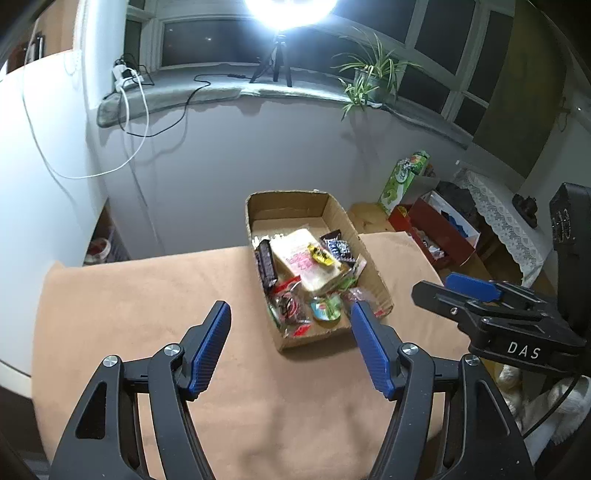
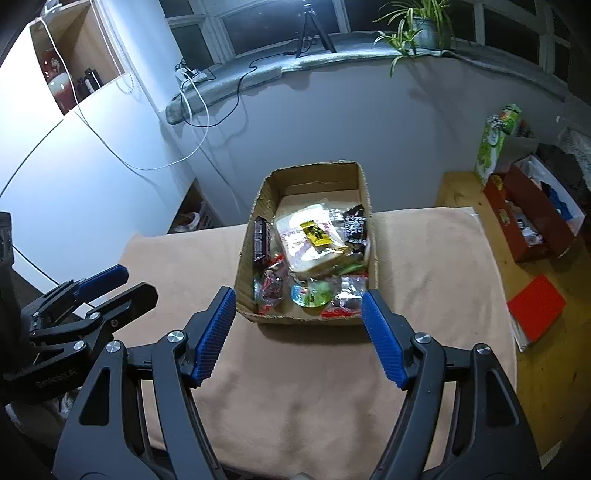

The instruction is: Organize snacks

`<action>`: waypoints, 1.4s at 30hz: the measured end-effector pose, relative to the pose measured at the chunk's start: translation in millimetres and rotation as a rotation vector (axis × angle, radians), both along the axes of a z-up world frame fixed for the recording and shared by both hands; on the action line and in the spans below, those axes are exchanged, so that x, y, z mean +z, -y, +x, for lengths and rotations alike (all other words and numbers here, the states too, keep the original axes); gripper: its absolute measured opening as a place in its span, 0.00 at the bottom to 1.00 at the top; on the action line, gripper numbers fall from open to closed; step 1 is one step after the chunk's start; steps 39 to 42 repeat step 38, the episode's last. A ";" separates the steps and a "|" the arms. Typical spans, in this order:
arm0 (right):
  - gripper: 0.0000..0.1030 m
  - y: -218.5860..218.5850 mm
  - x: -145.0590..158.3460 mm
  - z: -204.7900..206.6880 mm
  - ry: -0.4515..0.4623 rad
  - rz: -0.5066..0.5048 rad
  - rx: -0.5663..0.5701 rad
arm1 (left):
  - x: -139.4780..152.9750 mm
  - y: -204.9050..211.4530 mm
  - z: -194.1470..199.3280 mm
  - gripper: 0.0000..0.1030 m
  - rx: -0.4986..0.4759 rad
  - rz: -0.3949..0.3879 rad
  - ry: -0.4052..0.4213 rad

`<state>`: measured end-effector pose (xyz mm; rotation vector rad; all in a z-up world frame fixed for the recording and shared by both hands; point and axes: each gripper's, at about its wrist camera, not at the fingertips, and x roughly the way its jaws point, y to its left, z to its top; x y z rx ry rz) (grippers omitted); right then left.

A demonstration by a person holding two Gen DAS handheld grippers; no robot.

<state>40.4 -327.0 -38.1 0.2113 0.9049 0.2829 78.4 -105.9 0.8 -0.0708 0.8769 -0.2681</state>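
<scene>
A cardboard box stands on the tan-covered table, full of snacks. Inside are a large pale packet with pink print, a small yellow packet on top of it, a dark bar, a black patterned packet and a round green-blue lid. My left gripper is open and empty, just short of the box's near end. My right gripper is open and empty, also at the near end. Each shows in the other's view.
A red box of items and a green carton stand on the floor at the right. A red lid lies by the table's right edge. A windowsill with a plant and tripod lamp runs behind.
</scene>
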 end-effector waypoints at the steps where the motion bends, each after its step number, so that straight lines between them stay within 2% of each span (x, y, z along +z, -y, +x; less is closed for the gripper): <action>1: 0.72 0.9 0.2 -1.6 0.000 0.004 -0.005 | -0.2 -0.3 -1.9 0.65 0.001 0.001 -0.001; 42: 0.72 13.8 -3.5 -11.0 -0.002 -0.005 -0.037 | 9.6 -2.5 -19.5 0.66 0.043 0.028 0.012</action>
